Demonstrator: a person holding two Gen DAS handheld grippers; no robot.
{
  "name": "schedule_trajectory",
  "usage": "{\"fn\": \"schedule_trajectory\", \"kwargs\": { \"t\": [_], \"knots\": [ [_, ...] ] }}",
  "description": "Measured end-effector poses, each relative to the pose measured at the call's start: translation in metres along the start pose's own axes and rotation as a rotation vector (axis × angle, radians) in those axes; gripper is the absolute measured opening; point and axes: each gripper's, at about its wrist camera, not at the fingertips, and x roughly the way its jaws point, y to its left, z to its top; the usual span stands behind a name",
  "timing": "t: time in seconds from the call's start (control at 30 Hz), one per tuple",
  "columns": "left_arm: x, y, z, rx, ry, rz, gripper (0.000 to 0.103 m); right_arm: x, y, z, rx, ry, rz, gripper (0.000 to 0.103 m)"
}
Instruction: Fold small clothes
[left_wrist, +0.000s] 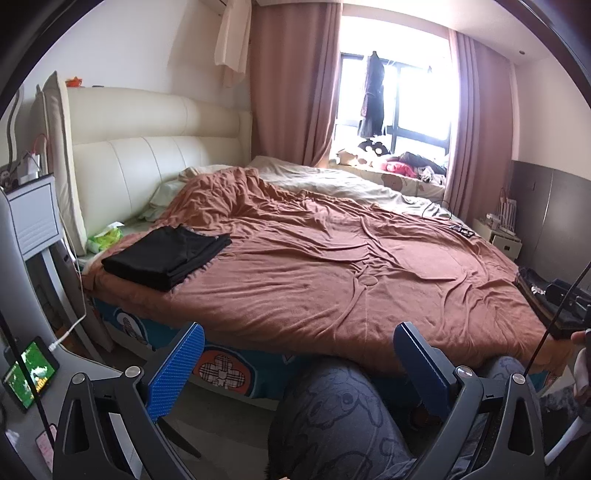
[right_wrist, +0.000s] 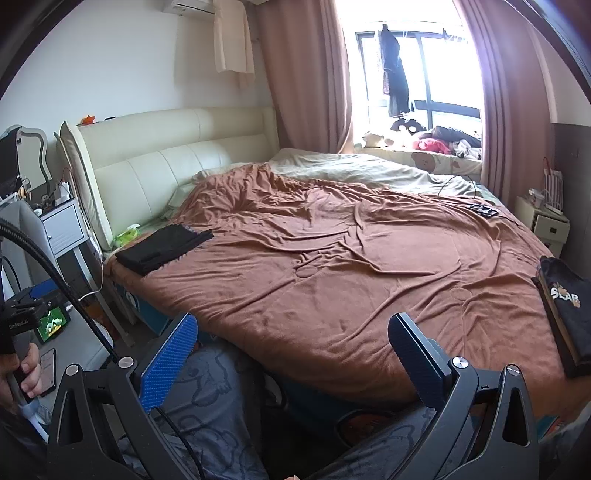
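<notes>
Left wrist view: left gripper held low off the near edge of the bed, blue-padded fingers spread apart, nothing between them; a knee in grey printed trousers below. A folded black garment stack sits at the bed's near-left corner on the rumpled rust-brown bedspread, looks finished. Right wrist view: right gripper also off the near edge, tongs apart and empty. A dark black T-shirt with a printed logo lies at the bed's right edge, flat on a dark pile, apparently still to fold. Judgement: one stack done, at least one piece left, middle of bedspread free for folding.
</notes>
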Motion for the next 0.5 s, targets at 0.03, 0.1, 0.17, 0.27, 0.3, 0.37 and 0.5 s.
{"fn": "schedule_trajectory", "kwargs": {
  "t": [0.03,0.1,0.17,0.27,0.3,0.37,0.5],
  "knots": [
    [0.0005,0.0004,0.0007,-0.003,-0.004,0.004,0.103,0.0008,-0.0005,-0.0007,0.001,0.0,-0.002,0.103],
    [0.0014,0.001,0.0023,-0.005,-0.016,0.009,0.103,0.0025,-0.0011,-0.0012,0.0,-0.005,-0.002,0.103],
    [0.002,0.0015,0.0049,-0.004,-0.029,0.018,0.103,0.004,-0.0023,-0.0026,0.005,-0.01,-0.002,0.103],
    [0.003,-0.001,0.0071,-0.003,-0.037,0.027,0.103,0.0056,-0.0049,-0.002,0.018,-0.018,-0.006,0.103],
    [0.0033,-0.0028,0.0078,-0.001,-0.039,0.027,0.103,0.0048,-0.0049,-0.0034,0.022,-0.023,-0.006,0.103],
    [0.0034,-0.0053,0.0088,0.004,-0.044,0.022,0.103,0.0042,-0.0054,-0.0056,0.033,-0.031,-0.012,0.103],
    [0.004,-0.0074,0.0088,0.009,-0.045,0.014,0.103,0.0051,-0.006,-0.0095,0.044,-0.022,-0.012,0.103]
  ]
}}
